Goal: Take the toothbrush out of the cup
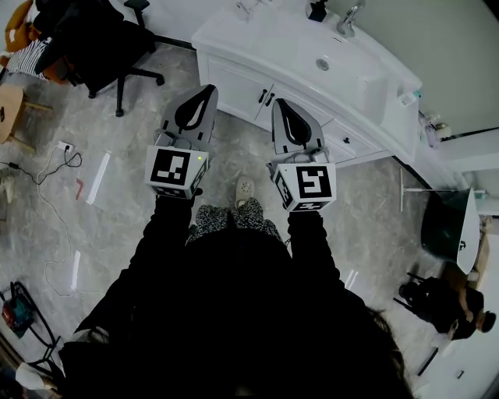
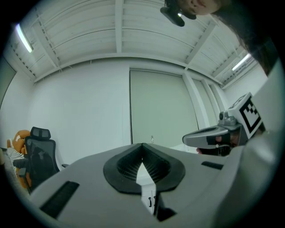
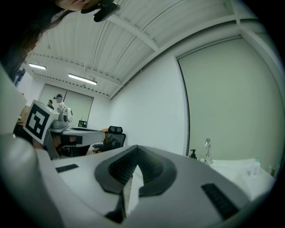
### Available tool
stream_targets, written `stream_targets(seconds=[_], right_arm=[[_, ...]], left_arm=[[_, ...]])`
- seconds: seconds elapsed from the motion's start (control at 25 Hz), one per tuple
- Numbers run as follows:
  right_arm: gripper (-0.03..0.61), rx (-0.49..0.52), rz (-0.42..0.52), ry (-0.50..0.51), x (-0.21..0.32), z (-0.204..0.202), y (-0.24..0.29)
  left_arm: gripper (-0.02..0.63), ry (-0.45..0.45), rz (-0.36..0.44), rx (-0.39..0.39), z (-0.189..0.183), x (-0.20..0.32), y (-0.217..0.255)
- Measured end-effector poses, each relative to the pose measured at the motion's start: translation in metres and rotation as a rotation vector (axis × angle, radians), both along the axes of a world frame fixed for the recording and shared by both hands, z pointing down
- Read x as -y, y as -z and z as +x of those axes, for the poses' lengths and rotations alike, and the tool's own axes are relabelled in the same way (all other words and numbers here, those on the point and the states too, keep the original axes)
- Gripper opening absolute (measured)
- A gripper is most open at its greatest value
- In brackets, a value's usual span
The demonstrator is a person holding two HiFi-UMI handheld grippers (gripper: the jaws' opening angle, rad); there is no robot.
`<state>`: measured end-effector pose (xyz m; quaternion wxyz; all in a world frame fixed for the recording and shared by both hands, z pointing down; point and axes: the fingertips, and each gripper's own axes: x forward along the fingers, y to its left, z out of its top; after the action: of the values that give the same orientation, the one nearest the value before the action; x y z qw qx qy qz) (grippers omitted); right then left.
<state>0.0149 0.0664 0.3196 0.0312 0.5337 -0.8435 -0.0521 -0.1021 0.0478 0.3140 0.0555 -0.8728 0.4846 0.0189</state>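
No toothbrush or cup can be made out in any view. In the head view my left gripper [image 1: 209, 90] and right gripper [image 1: 277, 104] are held side by side over the floor. Both point at a white vanity cabinet [image 1: 257, 93] with a sink [image 1: 323, 64] and stop short of its doors. In the left gripper view the left gripper [image 2: 142, 145] has its jaws meeting at the tips with nothing between them. The right gripper [image 3: 135, 148] looks the same in its own view. A small whitish item [image 1: 407, 97] at the counter's right end is too small to identify.
A faucet [image 1: 348, 17] and a dark soap bottle [image 1: 316, 9] stand at the back of the counter. A black office chair [image 1: 101, 47] is at the far left, with cables and a power strip [image 1: 64, 146] on the floor. A dark green chair [image 1: 448, 222] and a seated person [image 1: 444, 300] are on the right.
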Motion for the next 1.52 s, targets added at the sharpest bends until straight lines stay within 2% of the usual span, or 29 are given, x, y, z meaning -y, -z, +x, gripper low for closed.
stream_targets(seconds=[0.28,0.68,1.52], right_arm=[[0.003,0.014,0.012,0.018,0.043,0.002,0.001],[0.003,0.02,-0.011,0.076,0.116,0.001,-0.004],[0.003,0.001,-0.002,0.151,0.235,0.037,-0.005]], left_arm=[[0.009,0.028,0.016,0.012,-0.002,0.036,0.004],[0.009,0.075,-0.004,0.014,-0.002,0.102,0.002],[0.009,0.12,0.005,0.016,0.042,0.219,0.004]])
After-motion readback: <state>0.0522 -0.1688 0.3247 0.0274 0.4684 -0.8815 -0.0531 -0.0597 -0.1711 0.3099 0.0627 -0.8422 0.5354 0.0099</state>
